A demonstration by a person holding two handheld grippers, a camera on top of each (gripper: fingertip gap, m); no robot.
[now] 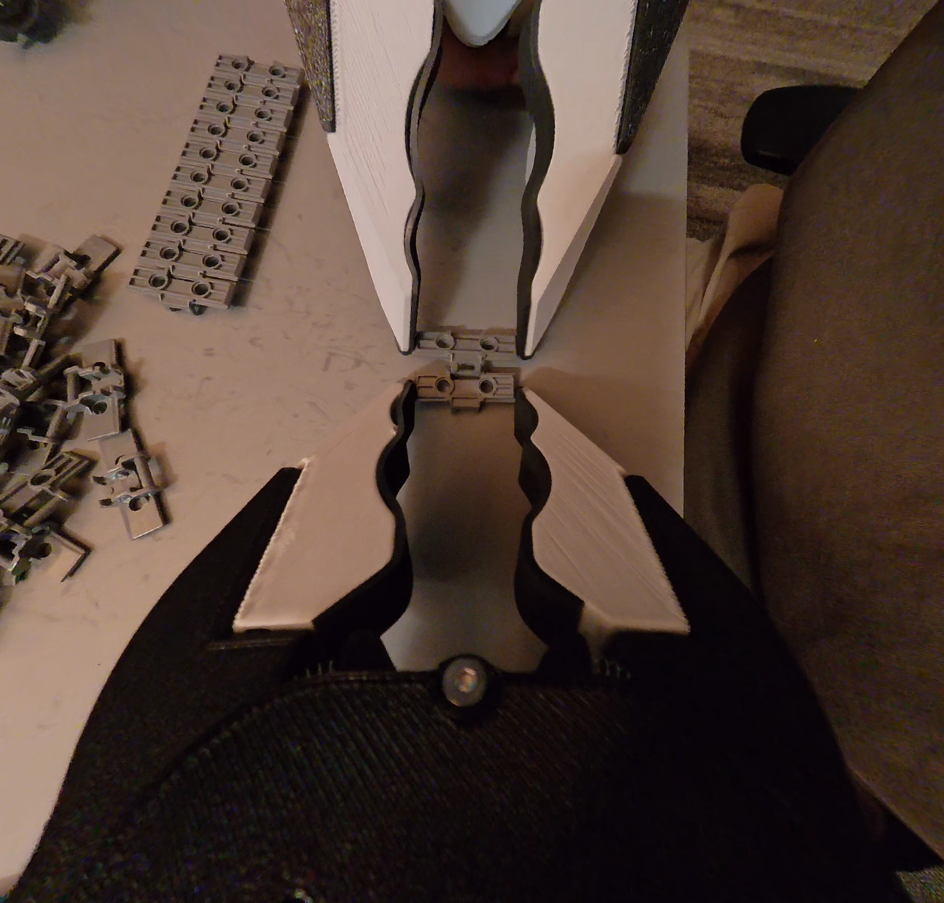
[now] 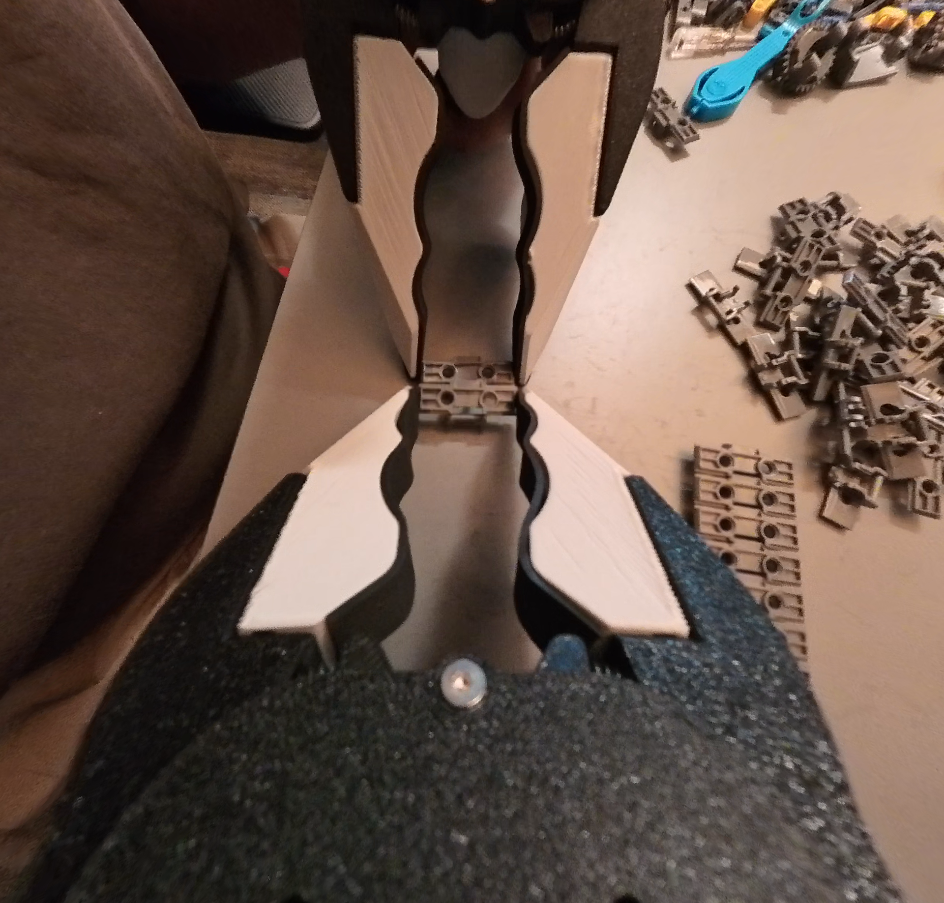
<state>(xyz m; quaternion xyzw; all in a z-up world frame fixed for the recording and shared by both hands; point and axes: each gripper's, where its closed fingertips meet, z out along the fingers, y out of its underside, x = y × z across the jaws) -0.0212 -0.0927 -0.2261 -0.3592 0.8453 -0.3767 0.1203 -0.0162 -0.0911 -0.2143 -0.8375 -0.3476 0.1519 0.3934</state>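
Note:
My left gripper (image 1: 464, 393) is shut on a small grey track link (image 1: 442, 385), held by its two ends. My right gripper (image 1: 466, 348) comes in from the opposite side, tip to tip, and is shut on a second grey link (image 1: 488, 342). The two links meet at their middle hinge tabs and look hooked together, just above the white table (image 1: 255, 357). In the right wrist view my right gripper (image 2: 466, 404) holds the near link (image 2: 448, 398) and the left gripper (image 2: 466, 372) holds the far link (image 2: 449, 371).
An assembled strip of grey links (image 1: 214, 184) lies to the left, also shown in the right wrist view (image 2: 746, 536). A pile of loose links (image 1: 46, 419) (image 2: 843, 357) lies beside it. A blue tool (image 2: 735, 76) and toy vehicles (image 2: 817, 20) sit farther back. Brown fabric (image 1: 843, 419) lies past the table edge. The tips of both grippers are at nearly the same place.

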